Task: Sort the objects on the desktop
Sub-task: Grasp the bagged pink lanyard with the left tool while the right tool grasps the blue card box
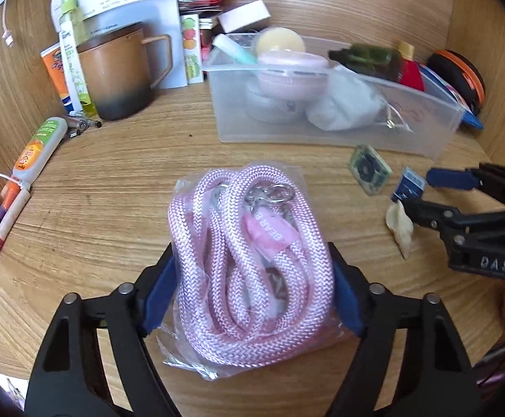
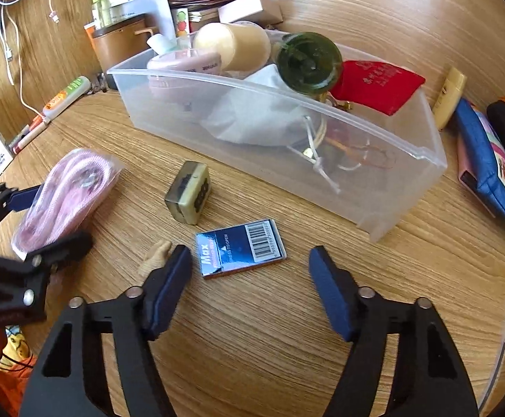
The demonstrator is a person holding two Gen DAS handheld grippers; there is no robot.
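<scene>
While seemingly clamped, bagged rope (image 1: 252, 264).

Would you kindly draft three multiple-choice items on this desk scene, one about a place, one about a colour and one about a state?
1. Where does the blue Max box lie?
A. Inside the clear bin
B. On the desk, in front of the clear bin
C. On top of the brown mug

2. What colour is the bagged rope?
A. Pink
B. Green
C. Black

3. How does the right gripper stand?
A. Shut on the Max box
B. Shut on the rope
C. Open, with the Max box just ahead of its pads

Key: 1 B, the box lies flat on the wood, nearer than the clear bin. 2 A, the braid is pink and white inside its clear bag. 3 C, both blue pads stand clear of the box, and nothing is between them.
</scene>
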